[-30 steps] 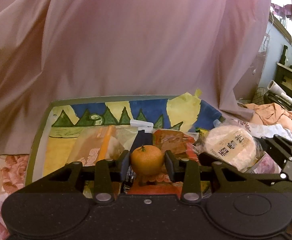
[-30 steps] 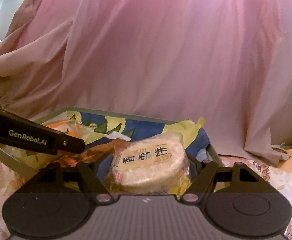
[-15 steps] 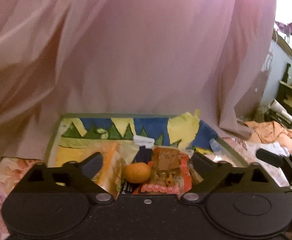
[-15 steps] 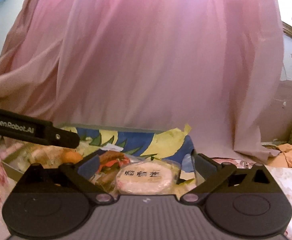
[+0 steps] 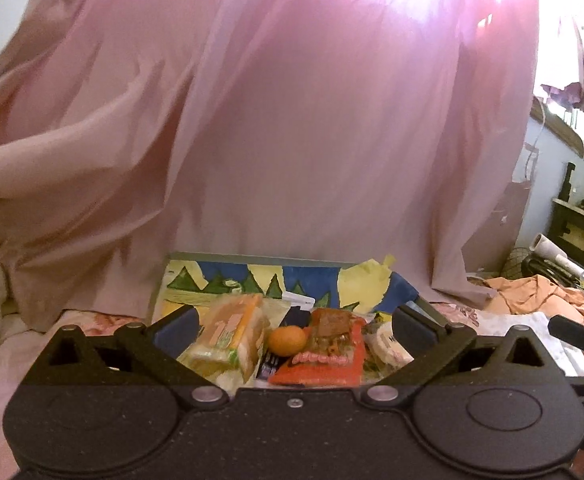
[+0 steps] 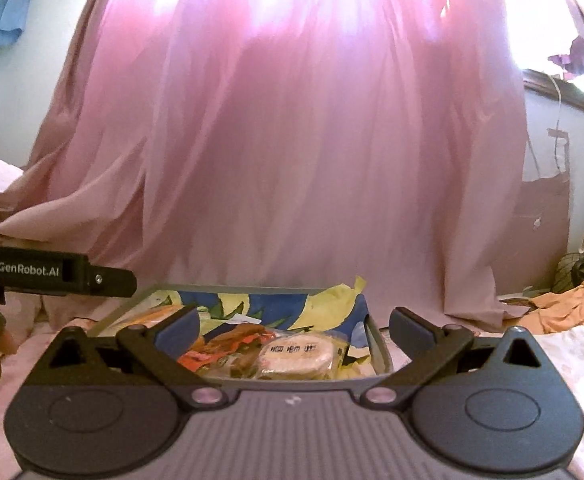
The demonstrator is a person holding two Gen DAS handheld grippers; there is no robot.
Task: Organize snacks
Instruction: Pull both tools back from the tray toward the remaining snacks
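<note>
Between opened jaws, tangerine [image 5: 287, 340] released

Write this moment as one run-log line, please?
left gripper: open, empty | right gripper: open, empty | orange, round rice-cake pack: lying in tray

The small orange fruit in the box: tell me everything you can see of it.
The orange fruit is small, round and smooth-skinned, a mandarin by its look. It lies loose in the patterned box, among the snack packets: a clear bread packet is against its left side and a red snack bag against its right. A dark packet shows just below it. The left claw stands wide open, clear of it.
</note>
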